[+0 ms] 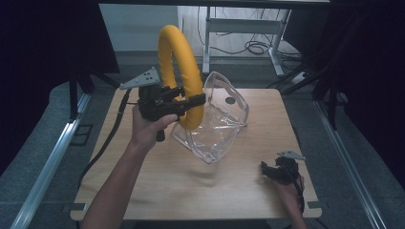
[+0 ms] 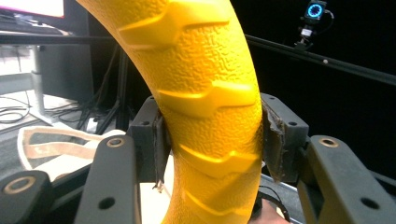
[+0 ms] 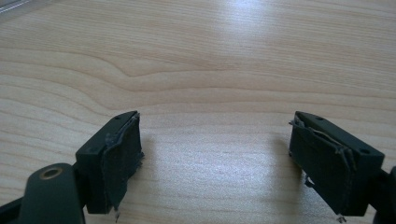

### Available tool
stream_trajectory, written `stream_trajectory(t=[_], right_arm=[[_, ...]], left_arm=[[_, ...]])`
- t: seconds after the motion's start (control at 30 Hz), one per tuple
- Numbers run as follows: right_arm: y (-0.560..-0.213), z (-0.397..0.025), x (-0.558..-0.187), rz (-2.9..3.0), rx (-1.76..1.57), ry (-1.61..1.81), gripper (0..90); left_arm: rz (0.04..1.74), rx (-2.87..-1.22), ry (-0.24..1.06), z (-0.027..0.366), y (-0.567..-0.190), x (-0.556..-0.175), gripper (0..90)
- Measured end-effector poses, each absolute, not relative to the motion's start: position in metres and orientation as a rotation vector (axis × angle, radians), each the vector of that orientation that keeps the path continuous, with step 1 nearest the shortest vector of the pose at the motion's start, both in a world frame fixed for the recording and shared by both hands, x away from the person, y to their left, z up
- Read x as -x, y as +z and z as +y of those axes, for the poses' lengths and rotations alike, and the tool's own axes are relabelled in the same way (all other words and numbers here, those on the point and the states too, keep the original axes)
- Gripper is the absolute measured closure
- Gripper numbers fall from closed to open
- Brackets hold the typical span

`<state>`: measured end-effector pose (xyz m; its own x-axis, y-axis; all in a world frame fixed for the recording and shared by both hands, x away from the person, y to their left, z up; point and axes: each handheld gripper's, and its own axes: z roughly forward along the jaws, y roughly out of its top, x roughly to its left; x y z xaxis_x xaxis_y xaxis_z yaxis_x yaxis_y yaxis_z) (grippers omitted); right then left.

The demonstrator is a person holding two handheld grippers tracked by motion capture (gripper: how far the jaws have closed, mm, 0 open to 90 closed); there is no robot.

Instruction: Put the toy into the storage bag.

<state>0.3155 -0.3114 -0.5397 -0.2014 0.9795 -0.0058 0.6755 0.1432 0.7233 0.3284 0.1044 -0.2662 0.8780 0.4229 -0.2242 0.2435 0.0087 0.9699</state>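
**Yellow ring held up on my left, right side idle**

On my left I have the left hand-held gripper point(image 1: 193, 101) lifted above the tabletop point(image 1: 191, 191), its jaws pinching the yellow ring point(image 1: 184, 62); in the left gripper view the ring point(image 2: 205, 107) stands between the two pads, its pebbled skin and raised ridges pressed on both sides; my left hand point(image 1: 148, 126) wraps the handle beneath, and the grey plate point(image 1: 142, 78) sits on top of the tool. The ring stands upright as a tall arch, its lower end dipping into the mouth of the clear plastic bag point(image 1: 217, 124); the bag stands just right of the gripper at the middle of the tabletop, crumpled, its opening turned up and toward the ring; whether the ring touches the bag's inner wall I cannot tell. Farther right, well apart from the bag, my right hand-held gripper point(image 1: 264, 168) lies low near the front right corner of the tabletop; in the right gripper view its jaws are spread wide over bare wood grain point(image 3: 201, 70), with nothing between them point(image 3: 215, 161).
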Motion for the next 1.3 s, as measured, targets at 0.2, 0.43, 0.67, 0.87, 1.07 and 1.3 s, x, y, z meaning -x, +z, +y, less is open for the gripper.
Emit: stream_trajectory(t=[0.2, 0.43, 0.67, 0.87, 1.07, 1.3], right_arm=[[-0.540, -0.311, -0.316, 1.937, -1.584, 0.828, 16.9], [-0.540, -0.311, -0.315, 1.935, -1.590, 0.828, 16.9], [-0.540, -0.311, -0.316, 1.936, -1.580, 0.827, 16.9], [-0.540, -0.311, -0.316, 1.936, -1.579, 0.827, 16.9], [-0.540, -0.311, -0.316, 1.936, -1.581, 0.827, 16.9], [-0.540, -0.311, -0.316, 1.934, -1.579, 0.828, 16.9]], left_arm=[[0.512, -1.590, 0.134, 0.090, -0.263, -0.330, 48.6], [0.478, -1.601, 0.133, 0.077, -0.255, -0.329, 48.6], [0.450, -1.613, 0.131, 0.066, -0.251, -0.326, 48.6], [0.428, -1.621, 0.114, 0.055, -0.252, -0.326, 48.7], [0.414, -1.629, 0.081, 0.044, -0.256, -0.327, 48.6], [0.396, -1.658, 0.066, 0.030, -0.262, -0.328, 48.6]])
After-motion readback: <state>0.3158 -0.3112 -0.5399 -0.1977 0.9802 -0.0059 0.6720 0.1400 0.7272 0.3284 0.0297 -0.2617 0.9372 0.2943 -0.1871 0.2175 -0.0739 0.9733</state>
